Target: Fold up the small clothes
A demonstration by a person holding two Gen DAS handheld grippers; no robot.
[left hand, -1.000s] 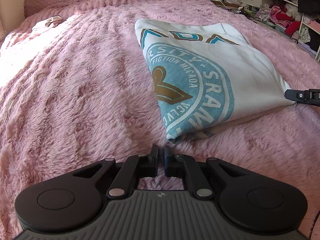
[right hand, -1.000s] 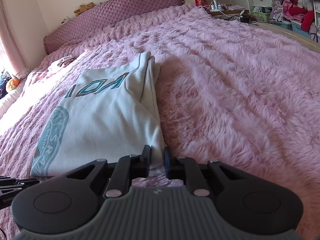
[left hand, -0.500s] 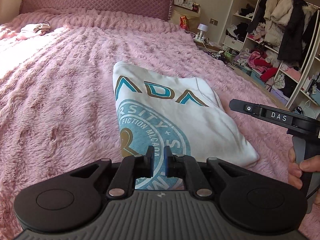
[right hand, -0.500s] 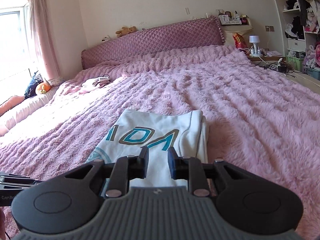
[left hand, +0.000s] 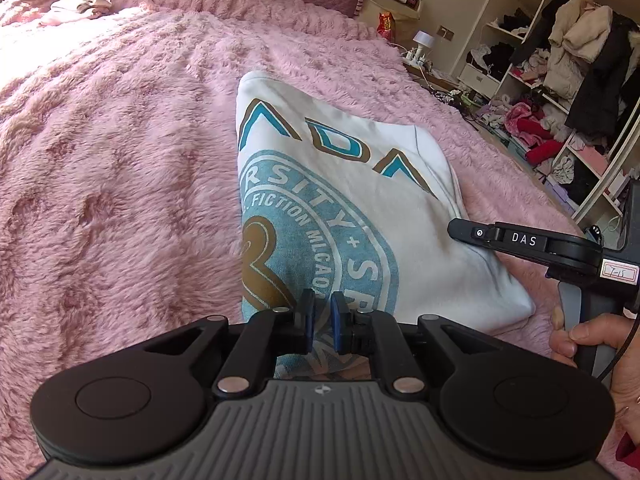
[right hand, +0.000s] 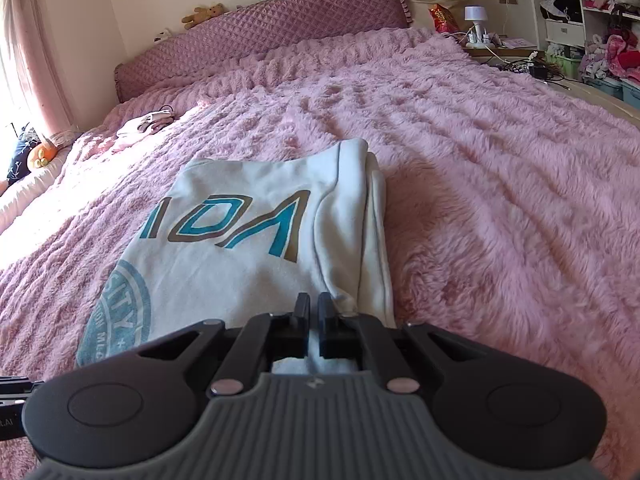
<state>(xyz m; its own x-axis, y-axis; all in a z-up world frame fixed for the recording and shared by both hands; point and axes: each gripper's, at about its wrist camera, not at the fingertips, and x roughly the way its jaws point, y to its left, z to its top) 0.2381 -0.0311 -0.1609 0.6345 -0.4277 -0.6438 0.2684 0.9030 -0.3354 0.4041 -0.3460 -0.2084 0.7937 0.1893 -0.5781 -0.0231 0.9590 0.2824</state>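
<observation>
The white sweatshirt, printed with a blue circular crest and large teal-and-gold letters, lies folded into a compact rectangle on the pink plush bedspread, toward the near right part of the bed. The left gripper hovers over the near edge of the crest with its jaws nearly closed, a narrow gap between the blue pads, and no cloth caught between them. The right gripper sits low over the layered side of the sweatshirt, jaws likewise almost together; whether a thin ply lies in the gap cannot be told. The fold appears largely complete. Should a further fold or tidy be intended, it would go best with the jaws reopened, both near corners taken through all layers, and the edge carried evenly so that the stacked plies on the right side do not slide apart. The deep pile is likely to drag at the cloth, so lifting clear would serve better than sliding. Beyond, another small pale garment lies near the quilted mauve headboard, with a teddy bear on top. A bedside lamp and open shelves crowded with clothing stand to the right.
</observation>
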